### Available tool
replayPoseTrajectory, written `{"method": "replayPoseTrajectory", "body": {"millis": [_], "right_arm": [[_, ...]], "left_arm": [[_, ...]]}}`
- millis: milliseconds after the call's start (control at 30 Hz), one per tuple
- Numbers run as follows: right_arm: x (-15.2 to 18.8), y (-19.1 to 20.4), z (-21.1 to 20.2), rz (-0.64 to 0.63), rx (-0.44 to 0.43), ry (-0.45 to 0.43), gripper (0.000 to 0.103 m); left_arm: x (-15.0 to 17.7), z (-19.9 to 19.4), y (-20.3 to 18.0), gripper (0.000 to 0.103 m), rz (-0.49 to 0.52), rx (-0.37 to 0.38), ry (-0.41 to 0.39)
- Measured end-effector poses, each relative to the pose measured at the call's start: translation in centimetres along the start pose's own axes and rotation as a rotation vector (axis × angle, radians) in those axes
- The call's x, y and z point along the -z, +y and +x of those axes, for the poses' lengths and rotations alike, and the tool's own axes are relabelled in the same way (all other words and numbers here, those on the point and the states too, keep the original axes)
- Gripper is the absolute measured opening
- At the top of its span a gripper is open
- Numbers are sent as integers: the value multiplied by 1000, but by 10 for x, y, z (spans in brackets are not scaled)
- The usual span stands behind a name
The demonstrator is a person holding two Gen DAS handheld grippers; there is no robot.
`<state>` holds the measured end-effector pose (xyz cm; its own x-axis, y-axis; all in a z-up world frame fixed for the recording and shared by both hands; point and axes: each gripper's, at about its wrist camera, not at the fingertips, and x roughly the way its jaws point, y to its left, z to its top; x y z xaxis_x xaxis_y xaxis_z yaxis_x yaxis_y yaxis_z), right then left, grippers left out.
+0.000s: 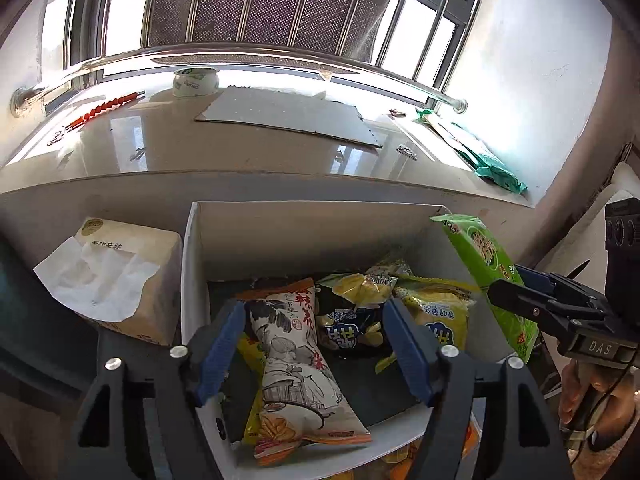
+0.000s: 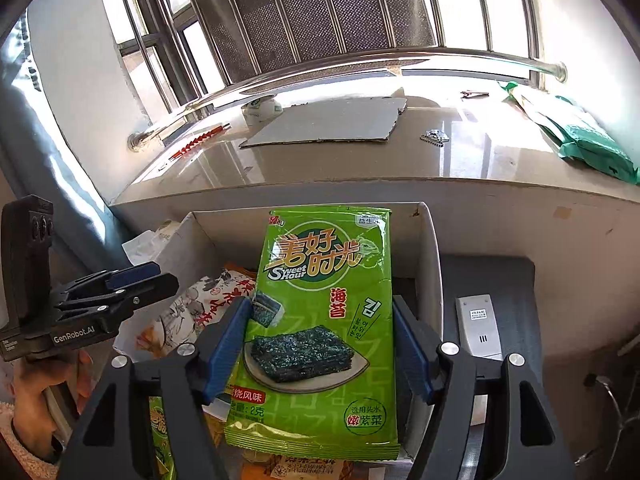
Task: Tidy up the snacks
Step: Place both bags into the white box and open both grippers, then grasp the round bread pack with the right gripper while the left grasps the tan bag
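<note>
The left gripper (image 1: pixel 316 344) is held with its jaws wide apart over the white box (image 1: pixel 192 264), clear of the white illustrated snack bag (image 1: pixel 292 364) lying inside among yellow packets (image 1: pixel 436 312). The green seaweed packet (image 2: pixel 320 328) is seen upright between the right gripper (image 2: pixel 322 344) pads; whether they press it cannot be told.

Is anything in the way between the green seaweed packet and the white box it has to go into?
Nothing visible blocks it. The green seaweed packet sits between the right gripper fingers, above the open white box. The box has no lid. Snack bags like the white illustrated snack bag already lie on its floor, so the packet would land on top of them.
</note>
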<state>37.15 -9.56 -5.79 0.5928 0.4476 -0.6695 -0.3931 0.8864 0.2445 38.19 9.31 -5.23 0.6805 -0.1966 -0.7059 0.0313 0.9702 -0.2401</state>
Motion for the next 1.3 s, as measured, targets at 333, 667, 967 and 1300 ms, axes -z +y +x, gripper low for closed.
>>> {"method": "replayPoseTrajectory", "body": {"millis": [333, 667, 967, 1300], "right_arm": [[7, -7, -15, 65, -12, -48, 103], [39, 17, -86, -30, -46, -151, 103], [146, 26, -146, -75, -28, -180, 103], [295, -3, -154, 72, 78, 7, 103]], "left_arm": [[7, -31, -4, 103, 39, -33, -70], [60, -111, -22, 103, 107, -62, -220], [185, -176, -35, 103, 53, -3, -298], [279, -171, -53, 103, 61, -25, -198]]}}
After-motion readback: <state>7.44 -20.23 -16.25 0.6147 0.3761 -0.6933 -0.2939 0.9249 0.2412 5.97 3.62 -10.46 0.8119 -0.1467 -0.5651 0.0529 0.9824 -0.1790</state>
